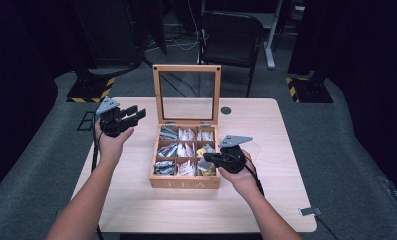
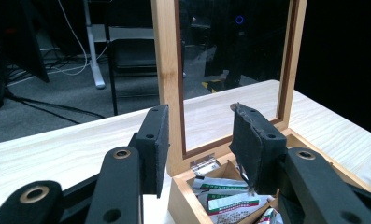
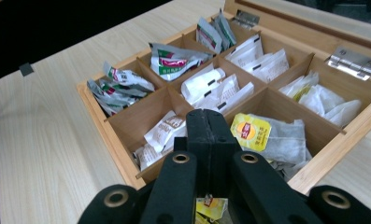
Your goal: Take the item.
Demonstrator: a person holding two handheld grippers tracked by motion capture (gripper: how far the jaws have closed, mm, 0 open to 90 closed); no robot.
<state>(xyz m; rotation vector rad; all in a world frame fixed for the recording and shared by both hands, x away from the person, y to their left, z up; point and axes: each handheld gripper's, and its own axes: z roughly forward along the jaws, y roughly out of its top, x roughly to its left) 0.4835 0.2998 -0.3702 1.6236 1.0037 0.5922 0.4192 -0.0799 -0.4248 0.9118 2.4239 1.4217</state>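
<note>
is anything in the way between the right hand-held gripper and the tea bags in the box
Nothing visible does. The wooden tea box has its glass lid standing upright at the back, so the compartments are uncovered. The right hand-held gripper sits shut right over the near corner compartment, by the yellow-tagged tea bag.

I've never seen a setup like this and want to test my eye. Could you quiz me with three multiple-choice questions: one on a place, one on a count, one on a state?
1. Where is the left gripper?
A) left of the tea box, clear of it
B) inside the box
C) under the table

2. How many compartments has the tea box?
A) four
B) six
C) nine

3. How is the box's glass-paned lid?
A) shut
B) standing open
C) lying flat on the table

Answers: 1 A, the high view shows it beside the box. 2 C, three rows of three. 3 B, it stands upright on its hinges.
</note>
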